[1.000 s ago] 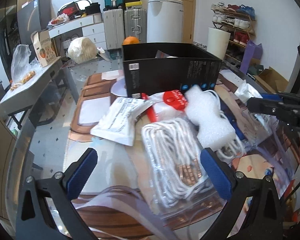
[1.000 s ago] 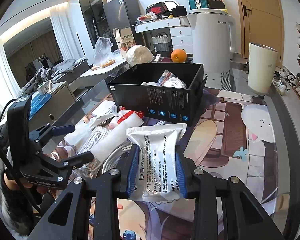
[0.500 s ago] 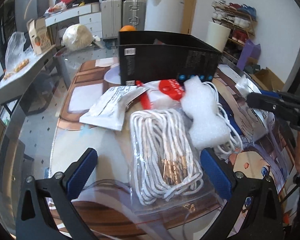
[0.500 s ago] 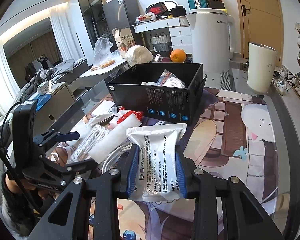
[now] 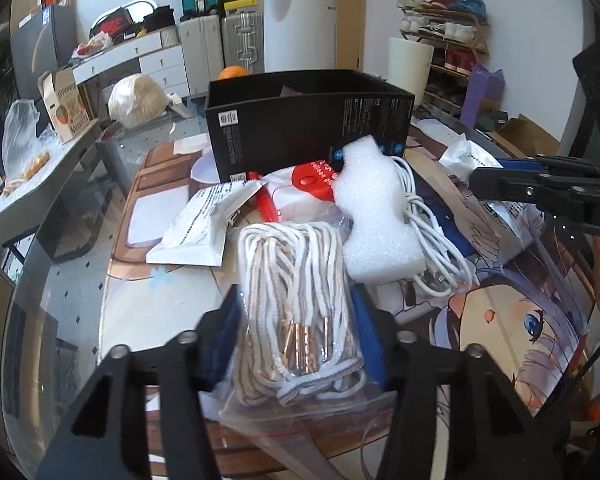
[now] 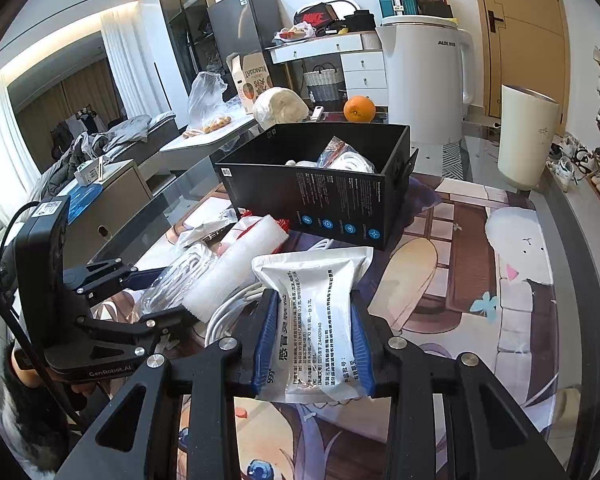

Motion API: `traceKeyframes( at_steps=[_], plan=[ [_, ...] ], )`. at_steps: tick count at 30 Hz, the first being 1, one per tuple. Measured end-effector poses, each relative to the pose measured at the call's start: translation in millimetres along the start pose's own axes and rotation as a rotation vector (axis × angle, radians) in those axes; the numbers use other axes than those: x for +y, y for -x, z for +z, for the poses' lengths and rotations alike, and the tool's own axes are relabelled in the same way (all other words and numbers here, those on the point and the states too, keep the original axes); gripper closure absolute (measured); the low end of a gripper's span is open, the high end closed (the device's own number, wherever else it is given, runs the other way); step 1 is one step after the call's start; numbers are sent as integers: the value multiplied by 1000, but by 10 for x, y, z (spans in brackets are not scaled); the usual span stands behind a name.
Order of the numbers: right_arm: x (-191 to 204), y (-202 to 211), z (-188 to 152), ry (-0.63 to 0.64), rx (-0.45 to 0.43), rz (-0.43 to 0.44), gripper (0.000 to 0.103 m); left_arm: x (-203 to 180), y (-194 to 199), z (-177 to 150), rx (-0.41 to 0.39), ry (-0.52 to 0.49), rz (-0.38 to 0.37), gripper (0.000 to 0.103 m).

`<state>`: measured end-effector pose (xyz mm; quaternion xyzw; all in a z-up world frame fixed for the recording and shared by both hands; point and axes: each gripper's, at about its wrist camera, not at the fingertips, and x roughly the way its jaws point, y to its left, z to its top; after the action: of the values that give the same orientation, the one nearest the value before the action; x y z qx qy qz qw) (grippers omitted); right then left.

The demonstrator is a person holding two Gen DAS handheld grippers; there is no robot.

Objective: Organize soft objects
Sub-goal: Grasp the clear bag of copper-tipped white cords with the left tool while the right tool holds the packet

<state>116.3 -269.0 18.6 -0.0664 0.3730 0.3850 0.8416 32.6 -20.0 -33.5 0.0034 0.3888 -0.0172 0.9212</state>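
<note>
My left gripper [image 5: 296, 332] is shut on a clear bag of white cords [image 5: 296, 292] near the table's front. It shows from the side in the right wrist view [image 6: 140, 292]. My right gripper [image 6: 312, 336] is shut on a white printed pouch [image 6: 316, 316] and holds it in front of the black box [image 6: 320, 200], which holds a bagged white cable [image 6: 348, 160]. On the mat lie a white foam piece [image 5: 376, 216], a loose white cable [image 5: 432, 240], a second white pouch [image 5: 204, 228] and a red-and-white item [image 5: 308, 184].
The black box [image 5: 308, 128] stands at the middle of the glass table with a printed mat [image 6: 500, 280]. An orange [image 6: 359, 109] and a wrapped white bundle [image 6: 280, 106] lie behind it. A white appliance [image 6: 424, 80] and a cream bin [image 6: 528, 136] stand beyond.
My left gripper's jaws have closed in on the bag of white cords, which were between open jaws before. My right gripper still holds the pouch in the same place.
</note>
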Motion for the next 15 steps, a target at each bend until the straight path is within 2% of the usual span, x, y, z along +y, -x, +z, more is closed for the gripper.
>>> traceKeyframes(
  at_steps=[4, 15],
  plan=[
    [2, 5, -4, 4, -6, 1, 69, 13, 57, -6, -25, 9, -19, 63],
    [36, 127, 39, 12, -57, 4, 69, 123, 279, 78, -113, 65, -49, 63]
  ],
)
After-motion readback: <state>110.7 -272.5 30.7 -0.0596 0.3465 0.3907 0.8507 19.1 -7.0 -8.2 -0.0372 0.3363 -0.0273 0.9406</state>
